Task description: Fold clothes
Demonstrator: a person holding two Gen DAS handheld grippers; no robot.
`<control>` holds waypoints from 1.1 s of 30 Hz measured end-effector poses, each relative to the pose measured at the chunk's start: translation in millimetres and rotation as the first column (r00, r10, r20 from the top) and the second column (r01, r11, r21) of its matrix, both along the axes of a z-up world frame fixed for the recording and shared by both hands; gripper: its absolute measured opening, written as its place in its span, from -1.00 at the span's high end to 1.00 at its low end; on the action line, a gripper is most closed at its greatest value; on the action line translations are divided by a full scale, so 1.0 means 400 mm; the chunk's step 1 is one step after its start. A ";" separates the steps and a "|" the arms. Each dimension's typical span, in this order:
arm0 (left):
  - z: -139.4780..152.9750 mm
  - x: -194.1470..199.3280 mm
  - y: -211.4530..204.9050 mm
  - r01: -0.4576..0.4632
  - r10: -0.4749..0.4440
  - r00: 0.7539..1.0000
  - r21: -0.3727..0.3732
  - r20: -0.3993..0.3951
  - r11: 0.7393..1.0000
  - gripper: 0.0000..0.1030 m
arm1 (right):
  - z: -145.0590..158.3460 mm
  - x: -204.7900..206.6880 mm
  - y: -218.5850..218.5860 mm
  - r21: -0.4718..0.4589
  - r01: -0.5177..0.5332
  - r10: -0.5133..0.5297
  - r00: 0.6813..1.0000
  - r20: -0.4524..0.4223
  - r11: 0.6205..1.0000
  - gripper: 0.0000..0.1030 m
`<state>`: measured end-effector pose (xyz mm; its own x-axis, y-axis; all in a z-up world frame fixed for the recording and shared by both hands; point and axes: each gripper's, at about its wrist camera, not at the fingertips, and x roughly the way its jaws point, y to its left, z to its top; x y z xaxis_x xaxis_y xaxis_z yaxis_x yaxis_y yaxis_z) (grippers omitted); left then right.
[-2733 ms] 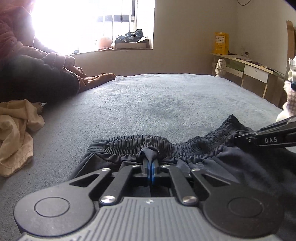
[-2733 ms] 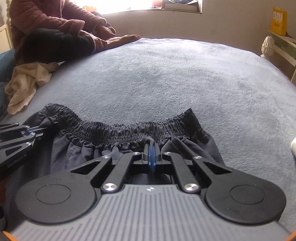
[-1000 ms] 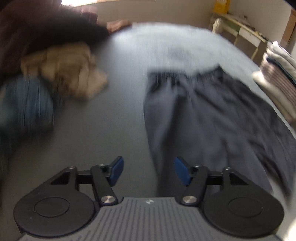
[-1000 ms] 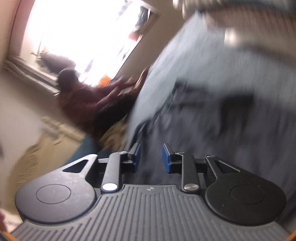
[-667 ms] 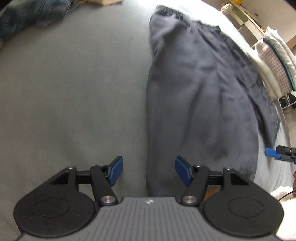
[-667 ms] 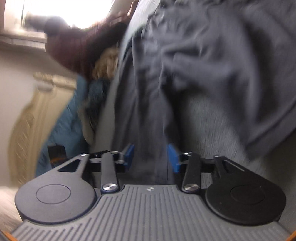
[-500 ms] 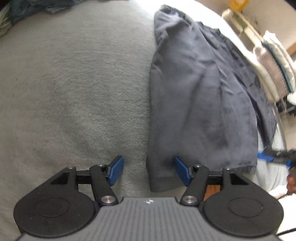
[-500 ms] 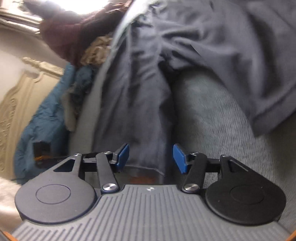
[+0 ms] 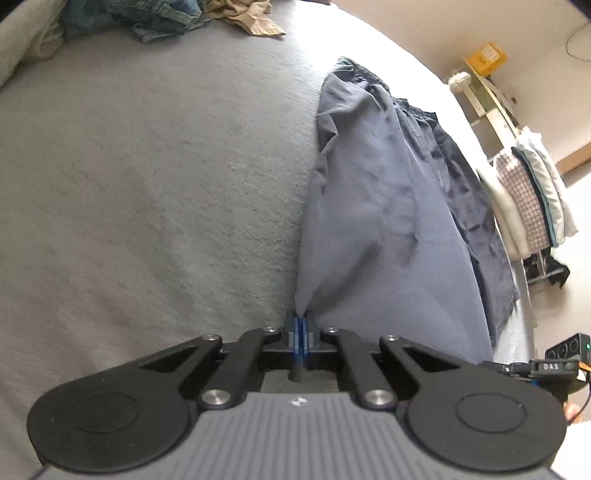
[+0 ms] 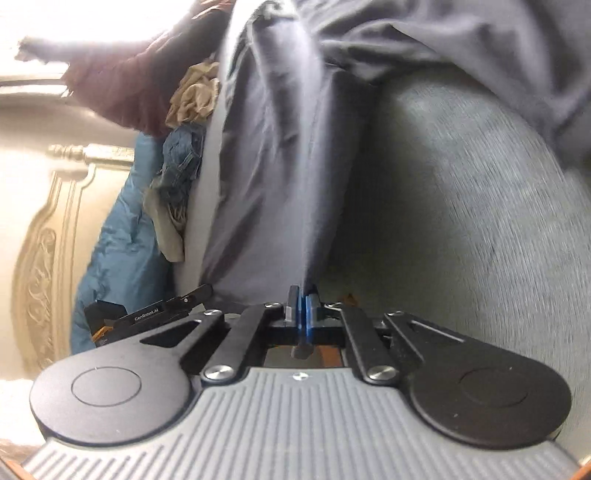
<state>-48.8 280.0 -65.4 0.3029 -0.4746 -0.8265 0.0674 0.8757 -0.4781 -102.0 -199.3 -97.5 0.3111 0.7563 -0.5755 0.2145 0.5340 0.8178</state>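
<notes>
— Where are the trousers?

— The dark grey trousers [image 9: 388,206] lie stretched out along the grey blanket of the bed [image 9: 155,177], elastic waistband at the far end, leg hems nearest the cameras.

— And the left tongs [image 9: 302,326]?

— Pressed together on the hem of one leg; the cloth rises in a small peak straight out of the blue pads.

— The right tongs [image 10: 303,304]?

— Likewise pinching the trousers [image 10: 280,155], a fold of the other leg's end drawn taut between the pads. That view is tilted and somewhat blurred. The left tongs [image 10: 147,314] show at its left edge.

— Anything else about?

— A tan garment [image 9: 243,16] and denim [image 9: 147,14] heaped at the far side of the bed, a stack of folded clothes [image 9: 528,199] off to the right, and a person in a maroon sleeve [image 10: 125,81] beyond the trousers.
</notes>
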 end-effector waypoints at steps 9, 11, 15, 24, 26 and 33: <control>-0.017 0.021 -0.030 0.011 -0.025 0.998 0.254 0.051 0.967 -0.02 | -0.036 -0.039 -0.052 -0.161 0.039 -0.044 0.999 -0.028 0.986 0.58; 0.032 0.023 -0.032 -0.020 -0.020 0.990 0.286 0.138 0.958 -0.07 | 0.008 -0.059 -0.114 -0.170 0.125 -0.119 0.992 0.042 0.978 0.55; 0.108 0.058 -0.133 0.048 -0.136 0.948 0.292 0.288 0.955 -0.07 | 0.041 -0.080 -0.282 -0.230 0.361 -0.342 0.932 0.119 0.904 0.53; 0.066 0.085 -0.637 0.510 -0.591 0.681 0.299 0.432 0.806 -0.10 | -0.047 -0.072 -0.413 -0.173 0.559 -0.558 0.828 0.055 0.811 0.64; 0.040 0.065 -0.738 0.578 -0.678 0.582 0.358 0.450 0.734 -0.09 | -0.060 -0.069 -0.413 -0.158 0.569 -0.569 0.821 0.054 0.807 0.93; -0.030 -0.034 -0.922 0.637 -0.850 0.292 0.574 0.438 0.514 0.04 | -0.002 -0.086 -0.457 -0.146 0.626 -0.616 0.780 0.115 0.766 0.93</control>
<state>-62.5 -88.7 -77.5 0.3760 -0.5935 -0.7116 0.9185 0.3401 0.2017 -136.3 -382.2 -98.5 0.7151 0.2808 -0.6402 0.5032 0.4289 0.7502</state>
